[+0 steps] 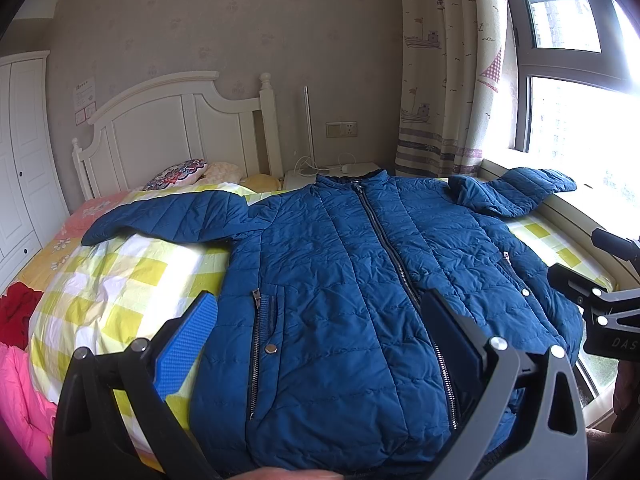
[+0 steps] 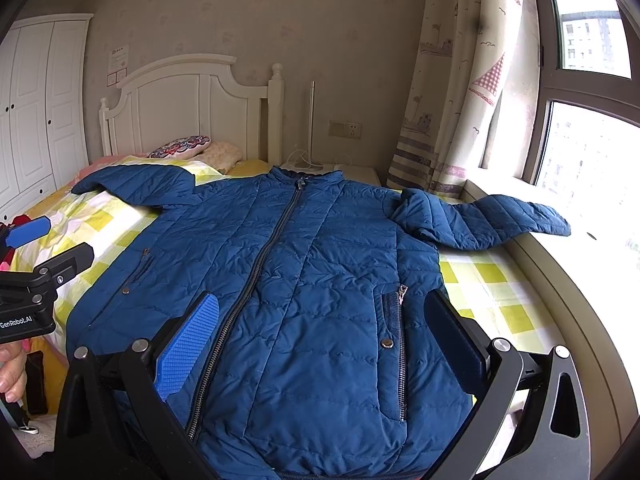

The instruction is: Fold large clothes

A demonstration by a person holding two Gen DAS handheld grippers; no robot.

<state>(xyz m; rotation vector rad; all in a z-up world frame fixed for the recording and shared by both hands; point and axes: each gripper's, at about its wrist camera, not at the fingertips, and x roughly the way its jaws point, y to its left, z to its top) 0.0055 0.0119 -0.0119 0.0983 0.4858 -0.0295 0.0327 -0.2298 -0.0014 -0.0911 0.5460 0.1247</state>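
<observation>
Left gripper (image 1: 320, 336): jaws released, above hem.
Jacket (image 1: 360, 264): zipped, front up, flat on bed (image 1: 132, 276), sleeves spread.
Right gripper (image 2: 326, 334): jaws released.
Advice: pinch each sleeve cuff, fold inward squarely.

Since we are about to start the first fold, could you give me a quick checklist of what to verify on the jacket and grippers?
1. Blue jacket spread flat, front up on the bed: ok.
2. Zipper closed along its visible length: ok.
3. Left sleeve lying out on the bed: ok.
4. Right sleeve fully on the bed: not ok, its cuff rests on the window ledge.
5. Left gripper open, holding nothing: ok.
6. Right gripper open, holding nothing: ok.
</observation>
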